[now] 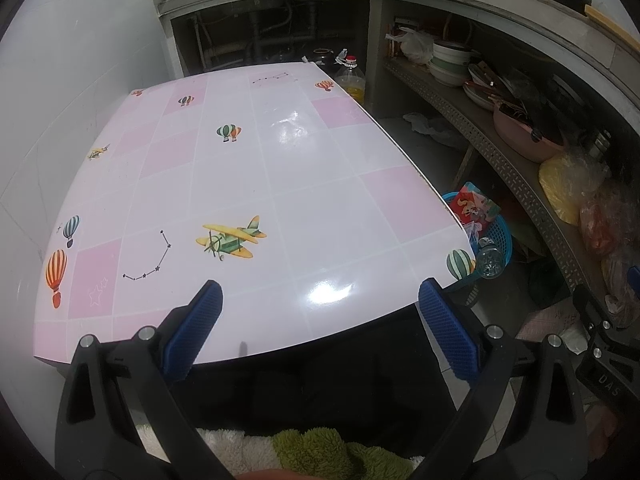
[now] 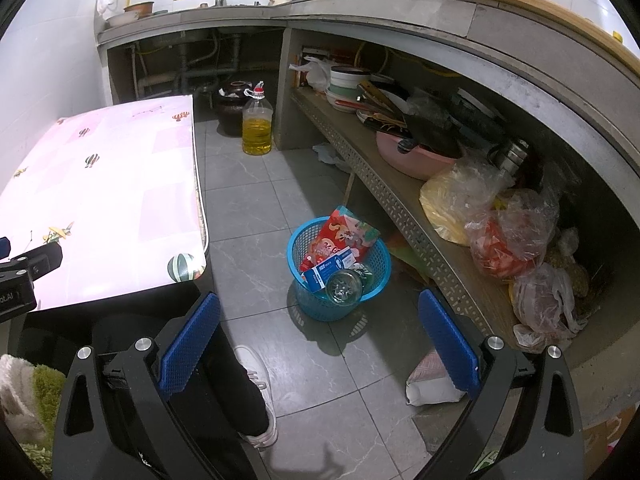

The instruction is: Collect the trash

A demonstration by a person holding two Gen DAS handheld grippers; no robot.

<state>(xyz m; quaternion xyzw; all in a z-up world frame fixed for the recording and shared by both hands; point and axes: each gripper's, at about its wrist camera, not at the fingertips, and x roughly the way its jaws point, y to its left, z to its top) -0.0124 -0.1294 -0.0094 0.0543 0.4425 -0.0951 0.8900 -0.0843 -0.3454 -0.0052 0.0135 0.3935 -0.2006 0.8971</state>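
My left gripper (image 1: 320, 312) hangs over the near edge of the tabletop (image 1: 280, 168), jaws spread wide with nothing between them. The pink and white checked surface carries only its printed balloons and a yellow plane. My right gripper (image 2: 320, 328) is also wide apart and holds nothing; it hovers above the grey tiled floor (image 2: 248, 184), to the right of the tabletop's near right corner.

The trash sits in the blue basket (image 2: 378, 268) on the floor, just right of that corner and near the perforated shelf (image 2: 400, 208). Inside it I see a red snack bag (image 2: 344, 236) standing tall at the far side, a blue and white box (image 2: 330, 268) leaning in front of it, and a clear plastic bottle (image 2: 343, 287) with its base pointing towards me. From the left wrist the basket (image 1: 500, 236) peeks out past the tabletop's right edge.

A white and pink packet (image 2: 430, 380) lies on the floor near my right gripper. 1 oil bottle (image 2: 257, 124) stands far off by the counter
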